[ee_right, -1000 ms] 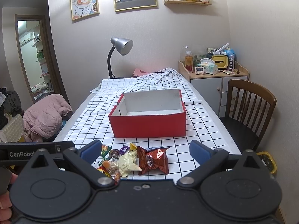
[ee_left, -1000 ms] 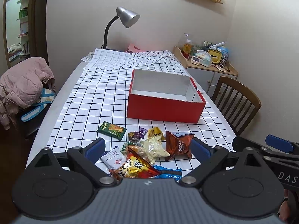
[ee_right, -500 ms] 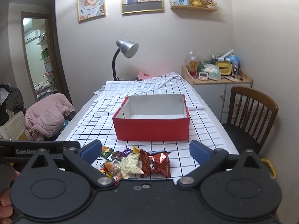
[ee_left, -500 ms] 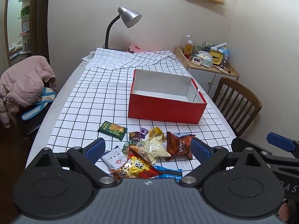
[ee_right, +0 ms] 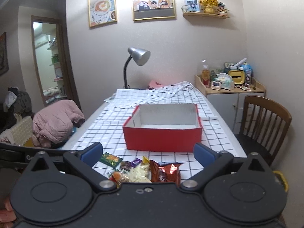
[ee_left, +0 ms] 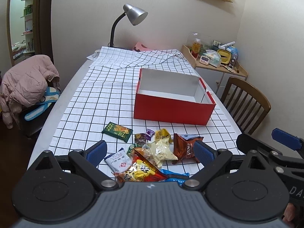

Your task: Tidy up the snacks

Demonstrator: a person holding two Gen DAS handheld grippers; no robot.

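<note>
Two hand-held grippers are held above the near edge of the bench, each with its blue-padded fingers spread wide apart and nothing between them: the left hand-held gripper point(ee_left: 149, 151) and the right hand-held gripper point(ee_right: 148, 152). In the left wrist view, the right one is seen at the right edge, with a fingertip of the person's hand point(ee_left: 288, 211) beneath it.

Just beyond the fingers, a loose heap of snacks is spread on the checked cloth point(ee_left: 91, 102) at the near end of the bench. An orange-and-yellow packet point(ee_left: 137, 172) is lying nearest, with a white sachet point(ee_left: 117, 160) touching its left side and a blue wrapper point(ee_left: 174, 175) at its right. A pale crumpled bag point(ee_left: 161, 151) and a brown foil packet point(ee_left: 185, 146) are piled just behind, and small wrapped sweets point(ee_left: 144, 135) are scattered beside them. A green packet point(ee_left: 116, 130) is set slightly apart, to the left of the heap.

Farther along, an open red box point(ee_left: 173, 110) with a white interior is standing upright on the cloth, well apart from the snacks; nothing is seen inside it. At the far end, a grey desk lamp point(ee_left: 133, 15) is placed. A wooden chair point(ee_left: 245, 96) is drawn up on the right, and a pink jacket point(ee_left: 28, 81) is draped over a seat on the left.
</note>
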